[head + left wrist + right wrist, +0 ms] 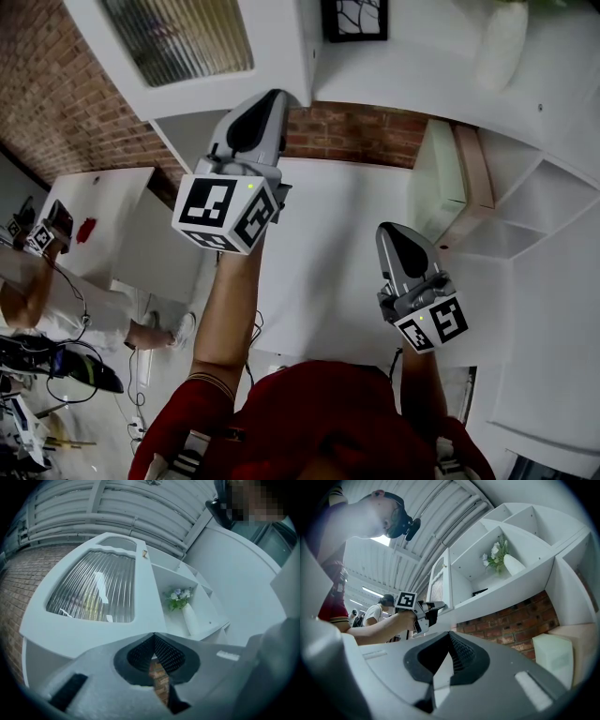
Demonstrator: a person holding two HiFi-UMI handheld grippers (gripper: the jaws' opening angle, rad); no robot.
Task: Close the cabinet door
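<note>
The white cabinet door (281, 47) with its ribbed glass pane (178, 37) stands swung open at the upper left of the head view. My left gripper (277, 97) is shut and empty, with its tip against the door's lower edge near the free corner. In the left gripper view the door (145, 602) fills the middle above the closed jaws (153, 637). The open compartment beside it holds a white vase of flowers (183, 604). My right gripper (386, 230) hangs lower right over the counter, shut on nothing. The right gripper view shows the door (439, 585) edge-on with the left gripper (433, 607) at it.
White shelves (525, 216) run along the right, with a cream box (553, 656) under them against the brick wall (356, 136). A framed picture (354, 19) sits in the cabinet. A white counter (328, 253) lies below. Other people (377, 611) stand at the far left.
</note>
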